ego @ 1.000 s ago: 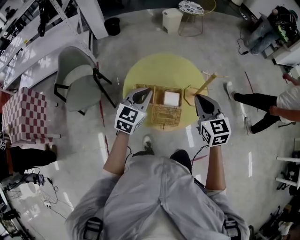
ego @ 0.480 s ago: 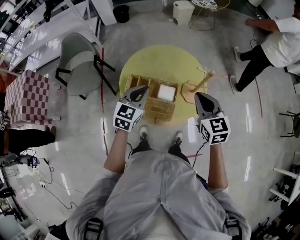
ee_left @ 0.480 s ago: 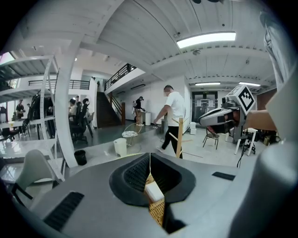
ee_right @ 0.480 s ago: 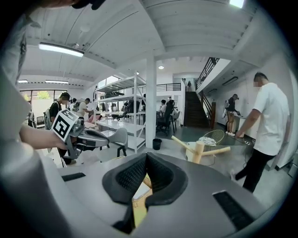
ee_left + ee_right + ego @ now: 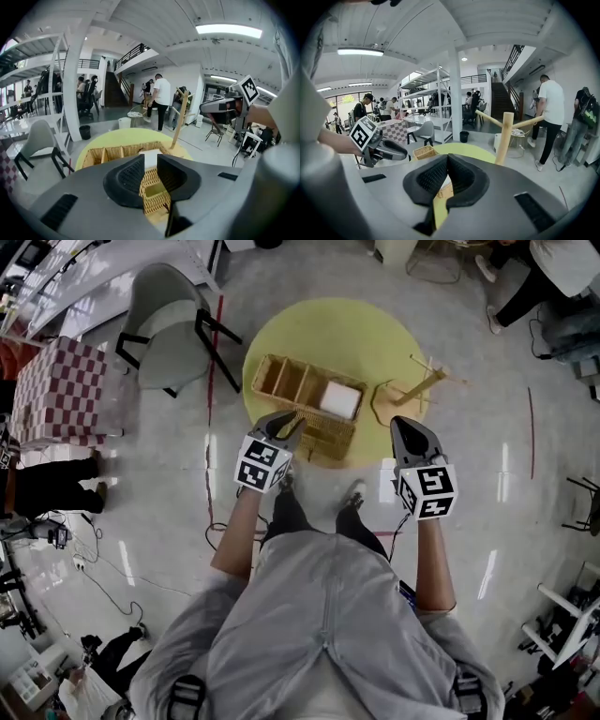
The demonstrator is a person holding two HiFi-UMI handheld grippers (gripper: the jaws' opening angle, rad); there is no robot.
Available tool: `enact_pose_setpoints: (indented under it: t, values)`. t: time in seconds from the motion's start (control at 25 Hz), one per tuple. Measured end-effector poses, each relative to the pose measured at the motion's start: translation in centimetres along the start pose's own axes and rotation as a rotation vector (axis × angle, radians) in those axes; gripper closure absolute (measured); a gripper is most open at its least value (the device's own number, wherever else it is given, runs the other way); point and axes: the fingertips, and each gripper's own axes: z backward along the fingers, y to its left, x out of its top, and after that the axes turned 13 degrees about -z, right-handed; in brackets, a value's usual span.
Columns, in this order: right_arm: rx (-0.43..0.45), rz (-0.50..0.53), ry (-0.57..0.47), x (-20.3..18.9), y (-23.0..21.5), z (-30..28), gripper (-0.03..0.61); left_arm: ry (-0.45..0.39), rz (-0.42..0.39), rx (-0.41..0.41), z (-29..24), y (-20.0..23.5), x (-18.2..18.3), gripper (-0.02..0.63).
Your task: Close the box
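Wicker box (image 5: 284, 381) lies open before left gripper (image 5: 288, 421), jaws apart.

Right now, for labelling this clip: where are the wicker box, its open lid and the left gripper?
wicker box (image 5: 279, 379), head view, left-end compartment.
lid (image 5: 328, 439), head view, middle of the woven flap.
left gripper (image 5: 287, 419), head view, midway between its fingertips.
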Motion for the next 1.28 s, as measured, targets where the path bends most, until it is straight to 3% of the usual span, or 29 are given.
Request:
enact_pose_setpoints:
  t: [0.4,0.72,0.88,1.08,1.28]
  values:
    - [0.061,0.008,0.089,-4.3,0.4,-1.8,0.563,0.152,0.134,-0.025,-1.3,-4.4,-8.9,0.506]
    - [0.083,0.0,0.132,-7.2,0.3,-2.6,0.563,0.263,0.187,-0.065,-3.7,-8.0,-14.4,0.492]
    - [0.084,-0.01,0.151,-8.4,0.3,-2.3,0.563,0.317,0.22,-0.042,-4.4,-9.1,-17.0,0.491]
    - [0.072,-0.02,0.164,-9.5,0.0,-2.2,0.563,0.333,0.233,0.003,-5.4,-8.9,-18.6,0.497]
    - [0.049,-0.041,0.171,-10.1,-0.7,-1.5,0.563,0.313,0.217,0.037,-6.0,-8.4,-18.0,0.568]
